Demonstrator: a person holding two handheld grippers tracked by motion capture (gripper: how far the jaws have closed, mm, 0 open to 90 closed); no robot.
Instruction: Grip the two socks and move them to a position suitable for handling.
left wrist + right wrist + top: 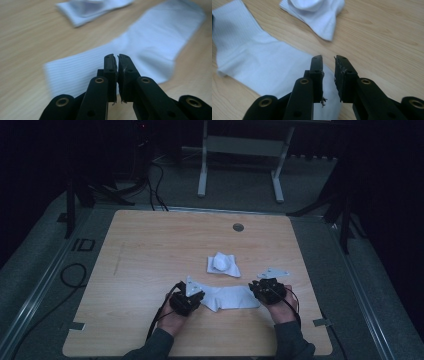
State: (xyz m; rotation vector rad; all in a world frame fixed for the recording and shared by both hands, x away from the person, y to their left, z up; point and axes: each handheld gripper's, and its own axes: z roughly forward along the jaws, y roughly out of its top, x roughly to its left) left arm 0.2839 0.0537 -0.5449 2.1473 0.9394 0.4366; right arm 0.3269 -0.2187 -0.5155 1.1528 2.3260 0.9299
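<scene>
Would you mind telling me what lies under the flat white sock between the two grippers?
The flat sock lies straight on the wooden table; bare wood shows all around it. Whatever might sit beneath the cloth is covered, though no bump shows.

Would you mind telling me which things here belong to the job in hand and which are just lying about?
In the job:
- flat white sock
- left gripper, jaws closed over it
- right gripper, jaws slightly apart at its other end

Lying about:
- bundled white sock
- grey plate
- round grommet

High view dim, surroundings near black; gripper views brighter, evenly lit, far cloth blurred, soft shadows.
</scene>
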